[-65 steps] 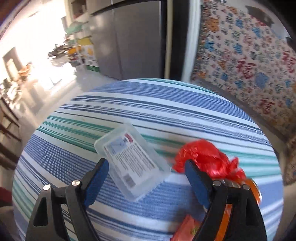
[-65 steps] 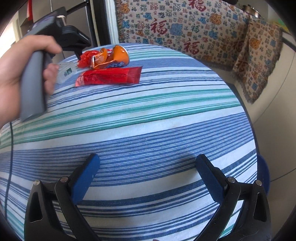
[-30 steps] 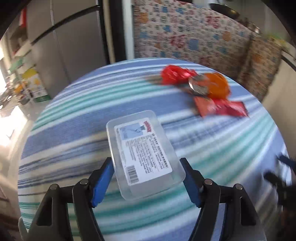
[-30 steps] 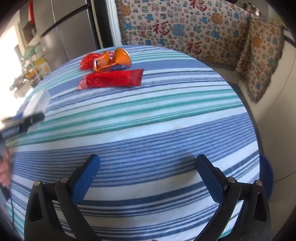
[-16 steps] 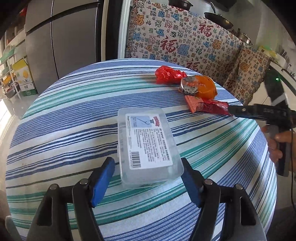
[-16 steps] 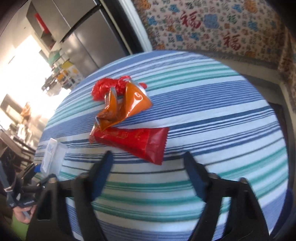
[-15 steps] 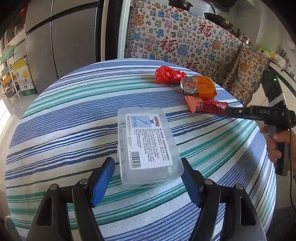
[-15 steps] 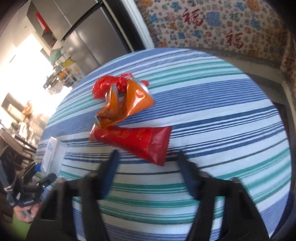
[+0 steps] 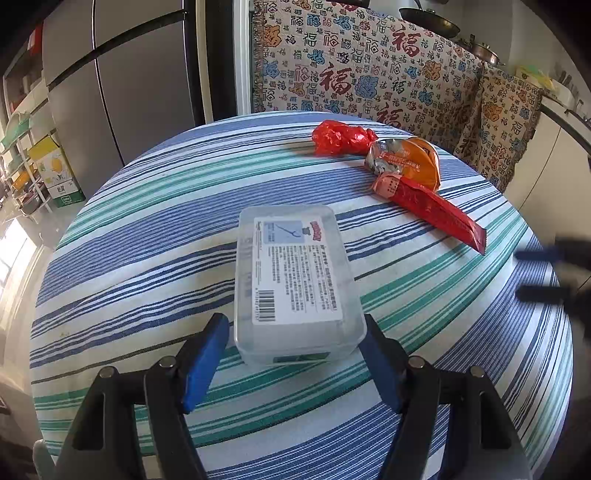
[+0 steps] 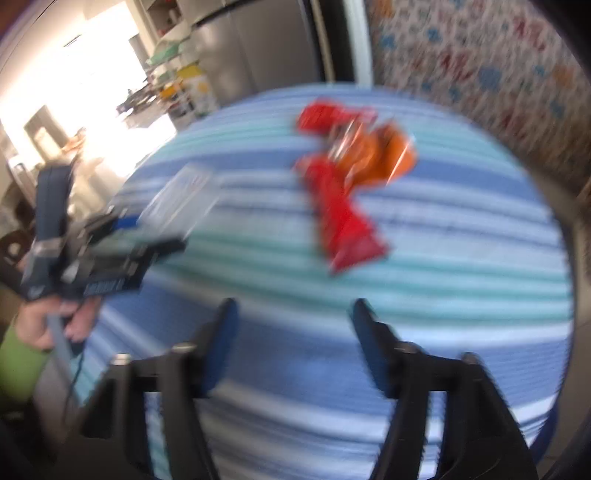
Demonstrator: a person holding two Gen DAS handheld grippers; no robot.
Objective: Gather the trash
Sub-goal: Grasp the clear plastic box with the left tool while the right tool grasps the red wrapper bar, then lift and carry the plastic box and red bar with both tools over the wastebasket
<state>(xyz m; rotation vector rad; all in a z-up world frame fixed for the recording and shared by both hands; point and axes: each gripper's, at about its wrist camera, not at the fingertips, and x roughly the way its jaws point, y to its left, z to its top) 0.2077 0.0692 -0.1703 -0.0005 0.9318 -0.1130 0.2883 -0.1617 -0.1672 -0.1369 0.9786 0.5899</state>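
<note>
While held, box (image 9: 295, 273) sits between fingers (image 9: 205, 350).

This is a home, in a kitchen and dining corner. A round table (image 9: 155, 236) wears a blue, green and white striped cloth. Behind it stands a tall grey fridge (image 9: 122, 85) with several doors. A woven throw (image 9: 354, 74) printed with red and blue Chinese characters covers the seat or counter beyond the table. Pans (image 9: 428, 18) sit above it on the right, near white cabinets (image 9: 546, 162). On the left, a wire rack (image 9: 22, 155) holds cartons, one a yellow and white box (image 9: 55, 173), and bright daylight falls across a tiled floor (image 9: 22, 229).
</note>
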